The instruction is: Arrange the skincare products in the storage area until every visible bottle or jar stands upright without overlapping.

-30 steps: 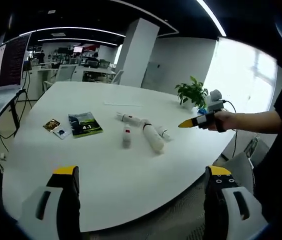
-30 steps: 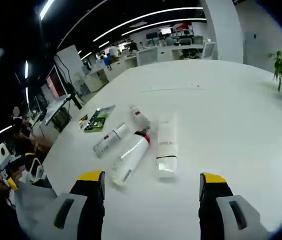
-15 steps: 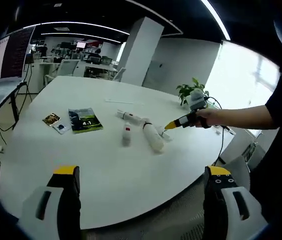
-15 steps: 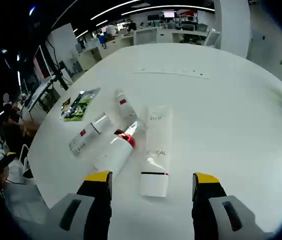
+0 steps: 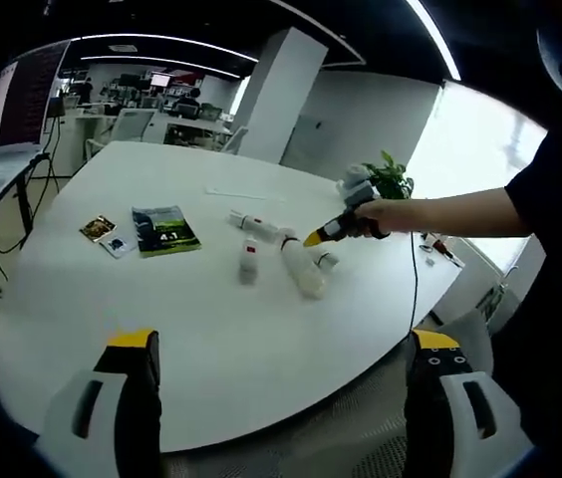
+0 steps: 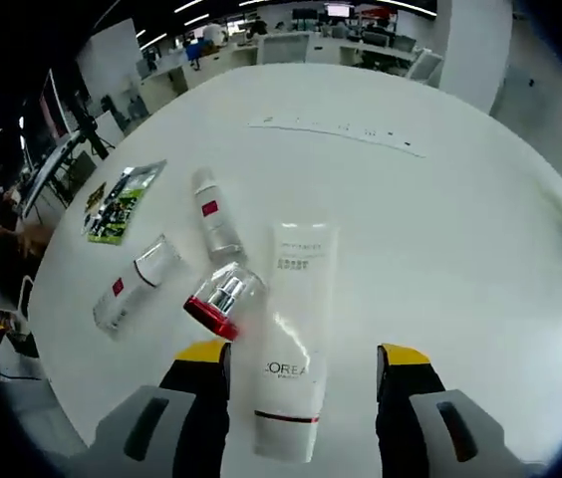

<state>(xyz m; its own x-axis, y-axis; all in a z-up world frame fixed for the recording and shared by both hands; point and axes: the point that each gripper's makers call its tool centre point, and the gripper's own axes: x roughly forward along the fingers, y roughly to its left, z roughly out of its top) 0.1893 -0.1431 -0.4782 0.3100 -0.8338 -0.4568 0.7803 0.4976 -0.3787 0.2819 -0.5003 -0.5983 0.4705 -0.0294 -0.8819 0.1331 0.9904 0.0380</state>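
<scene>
Several skincare products lie on their sides in the middle of the white table (image 5: 161,319). In the right gripper view a white tube (image 6: 293,329) lies lengthwise, its lower end between my right gripper's (image 6: 304,354) open jaws. Left of it lies a bottle with a red band and clear cap (image 6: 216,301). Two small bottles with red labels (image 6: 215,221) (image 6: 135,286) lie farther left. In the left gripper view the same group (image 5: 306,271) has the right gripper (image 5: 313,239) hovering just above it, held in a hand. My left gripper (image 5: 285,344) stands open at the table's near edge, far from the products.
A green booklet (image 5: 166,229) and small cards (image 5: 104,232) lie left of the products. A potted plant (image 5: 389,179) stands at the far right. A paper strip (image 6: 336,132) lies at the back. The person's arm (image 5: 460,211) reaches in from the right.
The right gripper has moved in over the products and tipped downward, so the white tube now lies between its jaws. The left gripper has hardly moved.
</scene>
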